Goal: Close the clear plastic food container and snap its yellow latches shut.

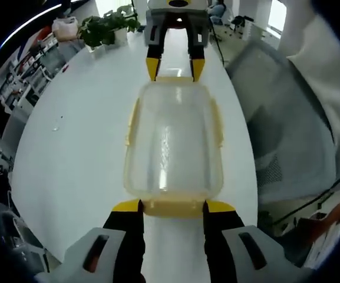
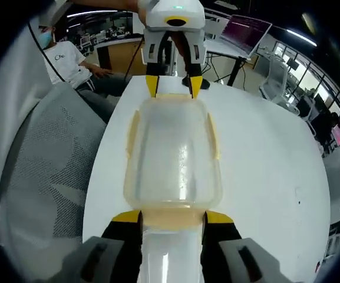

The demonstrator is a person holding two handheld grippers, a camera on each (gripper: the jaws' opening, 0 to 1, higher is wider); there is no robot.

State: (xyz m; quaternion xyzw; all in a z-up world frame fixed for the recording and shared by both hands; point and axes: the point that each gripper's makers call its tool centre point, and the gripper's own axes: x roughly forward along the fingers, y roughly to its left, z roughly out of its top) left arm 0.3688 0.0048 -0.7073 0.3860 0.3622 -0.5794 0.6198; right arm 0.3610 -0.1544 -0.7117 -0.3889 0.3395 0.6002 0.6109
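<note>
The clear plastic container (image 1: 172,147) lies lengthwise on the white table (image 1: 81,147), lid on, with yellow latches along its sides and ends. My left gripper (image 1: 172,206) is open at the container's near end, its yellow-tipped jaws standing on either side of the end latch (image 1: 172,209). At the opposite end my right gripper (image 1: 174,69) faces it, open. In the right gripper view the same container (image 2: 172,153) runs away from my right gripper (image 2: 172,217), whose jaws flank the near end latch (image 2: 172,219), and my left gripper (image 2: 172,85) straddles the far end.
A grey mesh office chair (image 1: 287,135) stands close beside the table, also seen as the chair (image 2: 46,159). A potted plant (image 1: 108,26) sits at the table's far end. A seated person (image 2: 69,59) and a laptop (image 2: 246,32) are beyond the table.
</note>
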